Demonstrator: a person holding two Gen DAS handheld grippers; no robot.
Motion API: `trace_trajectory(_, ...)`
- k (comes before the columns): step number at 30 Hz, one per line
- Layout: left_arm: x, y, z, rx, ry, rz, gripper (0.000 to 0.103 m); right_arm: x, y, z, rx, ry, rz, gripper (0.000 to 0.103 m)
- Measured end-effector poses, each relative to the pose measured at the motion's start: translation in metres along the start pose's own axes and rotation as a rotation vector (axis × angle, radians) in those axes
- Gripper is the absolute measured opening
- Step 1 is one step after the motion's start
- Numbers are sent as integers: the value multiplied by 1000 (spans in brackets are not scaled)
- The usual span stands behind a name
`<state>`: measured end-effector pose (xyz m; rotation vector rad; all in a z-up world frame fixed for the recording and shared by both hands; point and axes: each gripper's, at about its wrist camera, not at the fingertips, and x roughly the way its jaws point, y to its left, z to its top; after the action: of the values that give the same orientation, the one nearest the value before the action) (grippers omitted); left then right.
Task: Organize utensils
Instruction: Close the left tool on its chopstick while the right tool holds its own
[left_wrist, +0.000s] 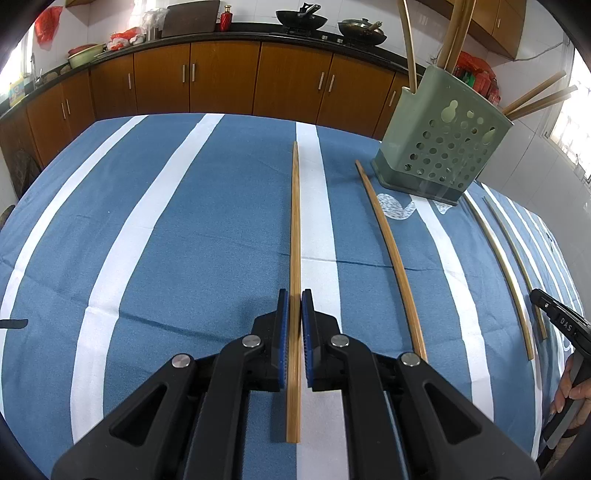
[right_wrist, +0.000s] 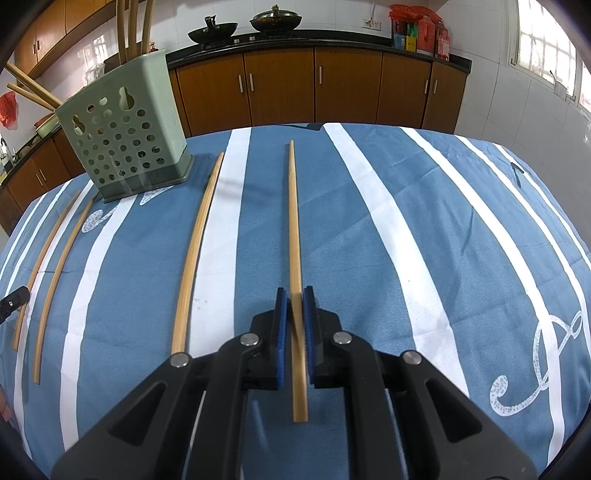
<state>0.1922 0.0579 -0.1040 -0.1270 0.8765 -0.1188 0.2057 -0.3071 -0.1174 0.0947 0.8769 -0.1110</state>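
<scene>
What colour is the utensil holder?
Pale sage green utensil holder with round holes, clearest in the right wrist view.

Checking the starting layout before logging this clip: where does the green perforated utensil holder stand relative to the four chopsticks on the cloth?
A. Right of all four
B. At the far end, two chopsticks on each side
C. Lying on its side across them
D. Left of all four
B: the green holder stands upright at the far end, with two chopsticks to its left and two to its right.

Light: we see bright daylight from the window (right_wrist: 546, 55) at 2 o'clock.
Glare: panes blown out.
Shadows: soft, faint.
Edges: we note strong fisheye bending, dark corners.
Focus: sharp.
</scene>
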Motion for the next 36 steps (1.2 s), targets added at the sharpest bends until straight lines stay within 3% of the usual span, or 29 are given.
trace_trajectory(26,0,0,0,4,-1,5,8,0,-1,0,3,0,3,11)
trace_trajectory(32,-7,-7,-9,58,4,39,8,-9,-4,-11,8,1,25,16)
trace_trajectory(34,-7,-9,-9,68,4,51,8,-9,-9,-11,30,0,35,8)
trace_trajectory(36,-7,-10,-9,77,4,59,7,-9,-13,-11,46,-1,47,8)
